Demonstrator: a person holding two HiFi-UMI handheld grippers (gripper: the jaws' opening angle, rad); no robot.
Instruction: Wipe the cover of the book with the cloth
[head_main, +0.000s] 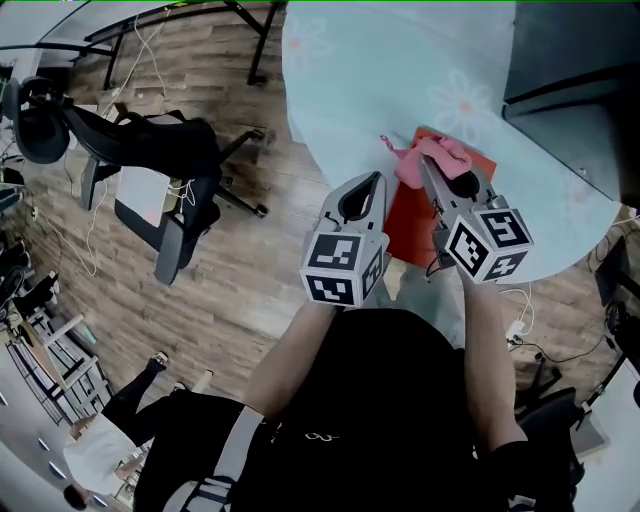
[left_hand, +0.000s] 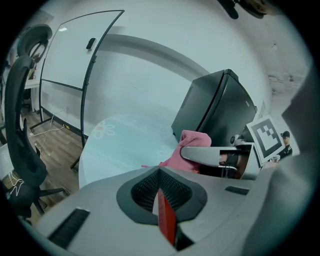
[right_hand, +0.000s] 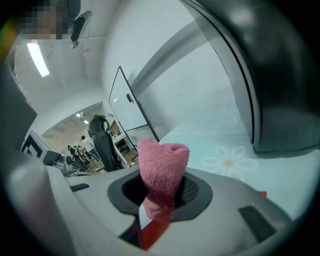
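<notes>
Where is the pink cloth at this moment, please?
In the head view, the pink cloth is pinched in the right gripper, right of centre, over the far end of the red book on the pale blue flower-print table.

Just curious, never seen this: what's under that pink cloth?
The red book, lying on the flowered table. The pink cloth, pinched in the right gripper's jaws, hides the cover beneath it; whether they touch cannot be seen.

Table (head_main: 400, 70) — red book (head_main: 410, 222), blk box (head_main: 570, 60)
</notes>
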